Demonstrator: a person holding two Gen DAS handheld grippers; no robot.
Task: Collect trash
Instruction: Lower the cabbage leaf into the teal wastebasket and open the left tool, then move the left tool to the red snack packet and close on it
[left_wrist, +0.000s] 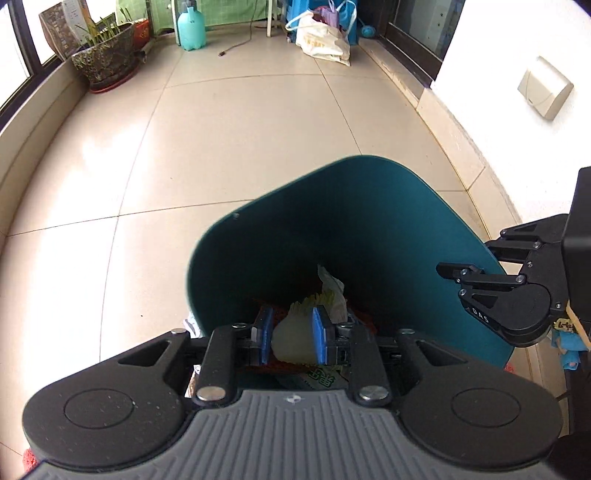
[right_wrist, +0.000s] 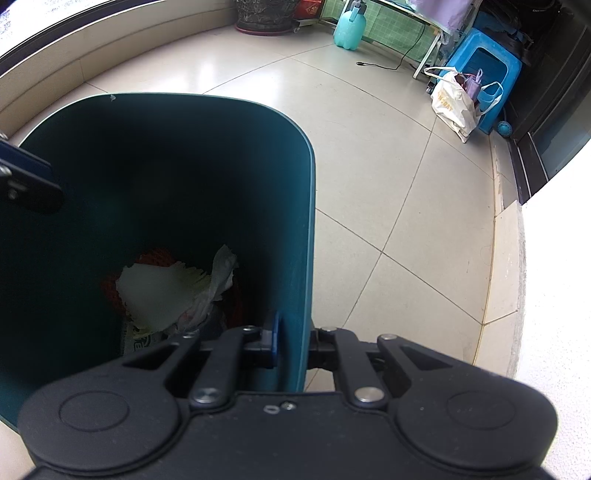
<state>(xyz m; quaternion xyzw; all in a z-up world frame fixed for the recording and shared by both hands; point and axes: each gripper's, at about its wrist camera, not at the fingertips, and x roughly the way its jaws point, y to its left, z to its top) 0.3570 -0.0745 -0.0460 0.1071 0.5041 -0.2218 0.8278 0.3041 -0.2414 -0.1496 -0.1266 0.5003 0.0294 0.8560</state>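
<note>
**Item: teal bin (right_wrist: 303, 206)**, thin-walled plastic, open top, standing on the tiled floor (left_wrist: 229, 147) near the wall-side edge of the tiling. Judged light and fairly stiff, with some flex in the wall; smooth, so likely slippery under a loose pinch. Best taken at the rim, one pad inside and one outside.

**Item: right tool (right_wrist: 293, 345)**. Clamped on the bin's near wall, blue pad on the inner face, the other finger on the outer face. In the left wrist view it shows at the bin's right side (left_wrist: 476, 284). Judged to be steadying the bin.

**Item: left tool (left_wrist: 293, 334)**. Poised over the bin's mouth, blue pads (left_wrist: 318, 334) slightly apart. The pale leaf appears between them, but whether it is pinched or lies free at the bottom cannot be told from this view; in the right wrist view the leaf seems to rest on the heap.

**Item: cabbage leaf (right_wrist: 162, 291)**, pale, whitish-green, lying inside the bin on top of the trash. Judged light, limp at the frilled edge, firmer at the rib, possibly damp; tears easily. Hold at the thick rib.

**Item: crumpled tissue (right_wrist: 223, 273)**, beside and partly over the leaf, towards the bin's right wall. Very light, soft, crushes freely; any fold gives a grip.

**Item: red netting (right_wrist: 155, 256)**, beneath the leaf. Soft, likely to snag.

**Item: printed wrapper (left_wrist: 325, 380)**, green lettering, at the bin's near side. Thin and slick.
</note>
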